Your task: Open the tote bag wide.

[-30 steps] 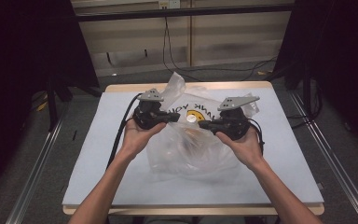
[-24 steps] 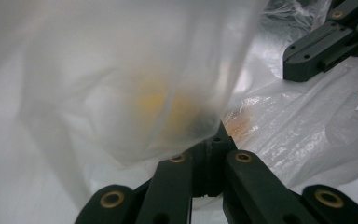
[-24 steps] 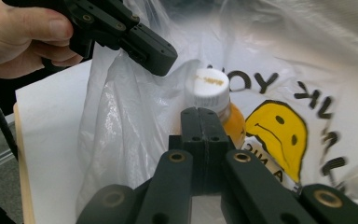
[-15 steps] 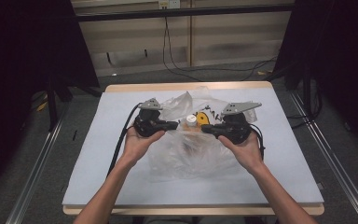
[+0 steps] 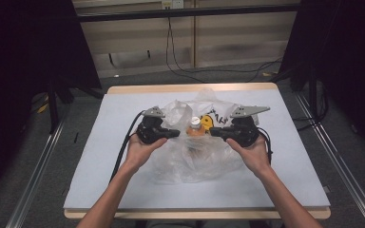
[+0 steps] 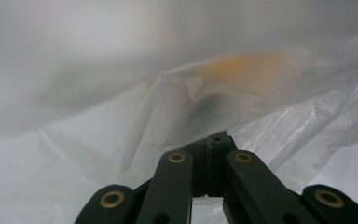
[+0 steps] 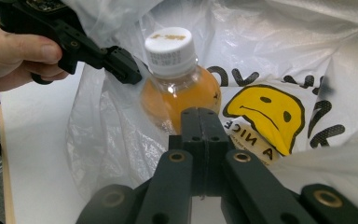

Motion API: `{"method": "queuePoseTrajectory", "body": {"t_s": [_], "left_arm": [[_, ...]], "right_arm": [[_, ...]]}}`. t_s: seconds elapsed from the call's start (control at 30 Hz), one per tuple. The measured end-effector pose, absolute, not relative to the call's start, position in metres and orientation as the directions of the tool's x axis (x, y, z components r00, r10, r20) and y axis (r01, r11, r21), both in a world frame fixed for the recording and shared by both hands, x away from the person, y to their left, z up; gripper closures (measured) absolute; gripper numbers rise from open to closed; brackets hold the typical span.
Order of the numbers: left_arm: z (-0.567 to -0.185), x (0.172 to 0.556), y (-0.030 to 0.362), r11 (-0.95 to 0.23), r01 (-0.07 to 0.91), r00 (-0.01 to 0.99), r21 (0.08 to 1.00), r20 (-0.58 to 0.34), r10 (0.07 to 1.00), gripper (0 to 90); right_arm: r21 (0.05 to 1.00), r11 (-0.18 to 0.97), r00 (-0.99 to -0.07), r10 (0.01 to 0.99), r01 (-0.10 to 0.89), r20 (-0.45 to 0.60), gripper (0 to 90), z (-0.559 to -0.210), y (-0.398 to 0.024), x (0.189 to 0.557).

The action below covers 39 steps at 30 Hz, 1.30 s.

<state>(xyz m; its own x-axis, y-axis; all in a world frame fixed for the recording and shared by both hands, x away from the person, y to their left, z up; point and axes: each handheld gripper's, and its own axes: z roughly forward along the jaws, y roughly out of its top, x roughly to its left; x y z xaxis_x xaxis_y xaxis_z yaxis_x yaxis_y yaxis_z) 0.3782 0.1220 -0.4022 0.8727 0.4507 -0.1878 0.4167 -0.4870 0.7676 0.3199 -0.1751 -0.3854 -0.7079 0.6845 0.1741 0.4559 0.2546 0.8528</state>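
A clear plastic bag [image 5: 190, 159] printed with a yellow smiley face [image 7: 265, 114] lies crumpled on the white table top [image 5: 100, 166]. Inside it stands a bottle of orange drink [image 5: 196, 128] with a white cap [image 7: 169, 44]. My left gripper [image 5: 177, 133] is shut on the bag's film just left of the bottle, and it also appears in the right gripper view [image 7: 121, 63]. My right gripper [image 5: 214, 132] is shut on the film at the bottle's right, its jaws [image 7: 199, 114] pressed together. In the left gripper view the shut jaws [image 6: 216, 140] face blurred film with an orange glow behind.
The table's wooden edge [image 5: 190, 88] runs along the far side. Metal rails [image 5: 33, 190] flank the table at floor level, and cables [image 5: 180, 66] lie on the floor beyond it. A black cable [image 5: 123, 152] trails from my left gripper across the table.
Both hands have come down with the bag, which has sunk and spread on the table. The bottle's cap now shows between the two grippers.
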Motion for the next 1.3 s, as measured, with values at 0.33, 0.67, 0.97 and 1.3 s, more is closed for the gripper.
{"method": "queuePoseTrajectory", "body": {"t_s": [0.33, 0.67, 0.97, 1.3], "left_arm": [[-0.426, 0.375, 0.119, -0.531, 0.441, 0.87, 0.723, -0.201, 0.45, 90.0], [-0.455, 0.38, 0.115, -0.561, 0.47, 0.861, 0.682, -0.215, 0.461, 90.0], [-0.478, 0.385, 0.115, -0.586, 0.504, 0.851, 0.635, -0.249, 0.462, 90.0], [-0.474, 0.358, 0.13, -0.649, 0.432, 0.894, 0.626, -0.203, 0.399, 90.0]], "right_arm": [[0.833, 0.261, -0.695, 0.694, 0.489, 0.19, 90.0, -0.403, -0.178, 0.323], [0.796, 0.286, -0.681, 0.703, 0.533, 0.204, 90.0, -0.433, -0.18, 0.332], [0.723, 0.349, -0.668, 0.715, 0.596, 0.206, 90.0, -0.472, -0.176, 0.347], [0.68, 0.424, -0.693, 0.7, 0.598, 0.173, 90.0, -0.482, -0.185, 0.336]]}}
